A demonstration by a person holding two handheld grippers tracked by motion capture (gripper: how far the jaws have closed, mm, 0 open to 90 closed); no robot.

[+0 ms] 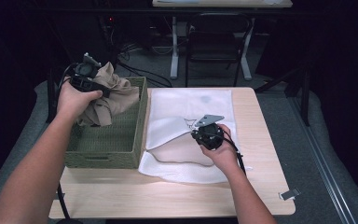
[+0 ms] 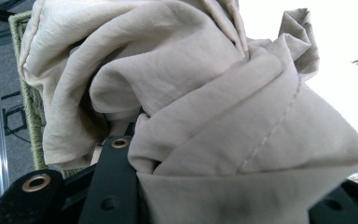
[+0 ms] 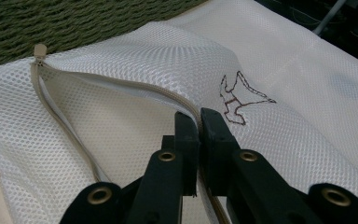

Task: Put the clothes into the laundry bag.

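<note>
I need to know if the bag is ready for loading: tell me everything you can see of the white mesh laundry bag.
The white mesh laundry bag lies flat on the wooden table, right beside the green woven basket. It is fine honeycomb netting with a beige zipper running along its opening; the zipper is undone and its pull sits at the end nearest the basket. A small dark red embroidered figure marks the upper layer. The right gripper is shut on the upper edge of the opening, lifting it so the mouth gapes.

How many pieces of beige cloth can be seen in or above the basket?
1: the beige cloth, held by the left gripper above the green basket. More may lie hidden beneath it.
</note>
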